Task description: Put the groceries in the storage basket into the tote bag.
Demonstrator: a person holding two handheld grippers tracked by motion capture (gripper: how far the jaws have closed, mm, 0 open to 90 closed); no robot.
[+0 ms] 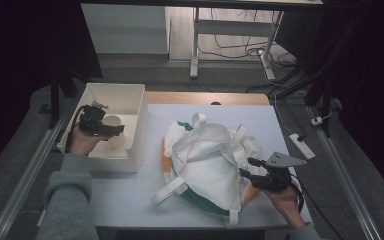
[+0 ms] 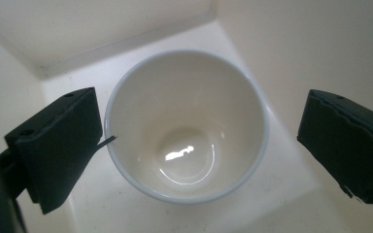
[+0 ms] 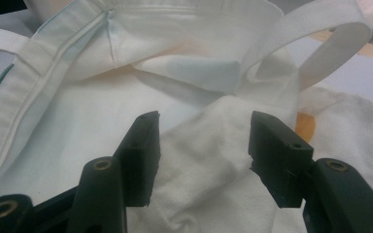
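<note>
A white cup (image 2: 187,126) stands upright on the floor of a white bin (image 1: 141,120), whose wall (image 2: 296,39) rises beside it. My left gripper (image 1: 117,130) reaches into the bin from the left. Its jaws are open (image 2: 201,102) on either side of the cup, the right one well clear of the rim. A white tote bag (image 1: 210,160) with green trim lies crumpled mid-table. My right gripper (image 1: 246,166) is at the bag's right edge. In the right gripper view it (image 3: 204,124) is shut on a bunched fold of the bag's cloth (image 3: 102,111).
An orange patch (image 1: 166,162) shows at the bag's left edge and another (image 3: 305,127) past the right jaw. The bag's loose straps (image 1: 169,191) trail toward the table's front. A white power strip (image 1: 302,146) lies beyond the table's right edge. Metal rails run along both sides.
</note>
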